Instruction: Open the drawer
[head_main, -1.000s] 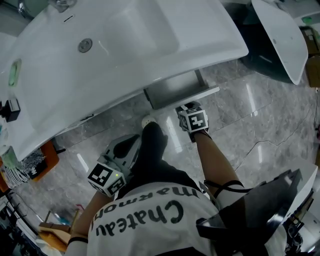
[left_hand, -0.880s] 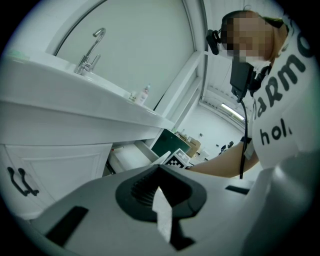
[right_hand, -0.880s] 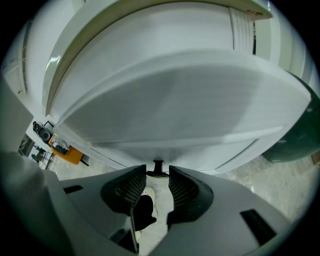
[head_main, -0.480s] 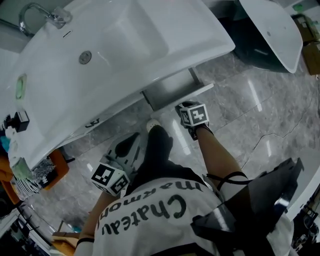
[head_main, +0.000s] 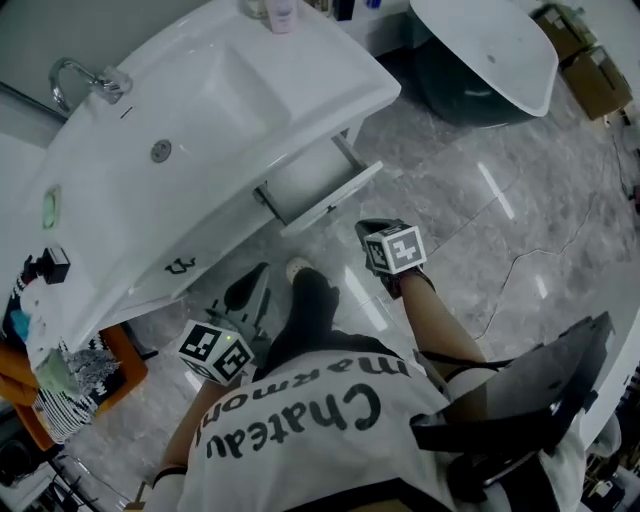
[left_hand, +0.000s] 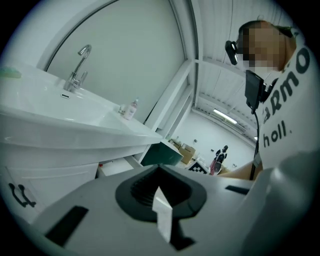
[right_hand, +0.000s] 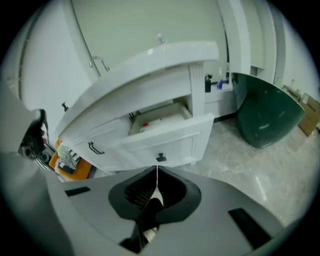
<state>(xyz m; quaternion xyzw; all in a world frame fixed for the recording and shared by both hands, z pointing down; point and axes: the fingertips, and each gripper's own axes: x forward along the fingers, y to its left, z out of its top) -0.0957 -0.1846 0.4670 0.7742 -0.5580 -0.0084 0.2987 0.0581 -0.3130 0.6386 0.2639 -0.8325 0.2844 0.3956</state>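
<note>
The white drawer (head_main: 318, 192) under the vanity basin (head_main: 200, 130) stands pulled out, and in the right gripper view its front (right_hand: 165, 142) carries a small black handle (right_hand: 160, 158). My right gripper (head_main: 370, 230) hangs over the floor just in front of the drawer, apart from it. Its jaws (right_hand: 157, 172) are shut with nothing between them. My left gripper (head_main: 250, 282) sits lower left, near the person's shoe (head_main: 298, 270). It is shut and empty too (left_hand: 160, 172), and it looks along the basin's front edge.
A tap (head_main: 85, 78) and a bottle (head_main: 282, 12) stand on the vanity. A second black handle (right_hand: 95, 148) marks the cabinet's left front. A dark green tub (head_main: 480, 60) and cardboard boxes (head_main: 590, 70) stand on the right. An orange stool (head_main: 60, 390) sits left. The floor is grey marble (head_main: 500, 230).
The head view has pulled back and up. Both grippers have risen, and the right one has come away from the drawer front. The drawer stays open.
</note>
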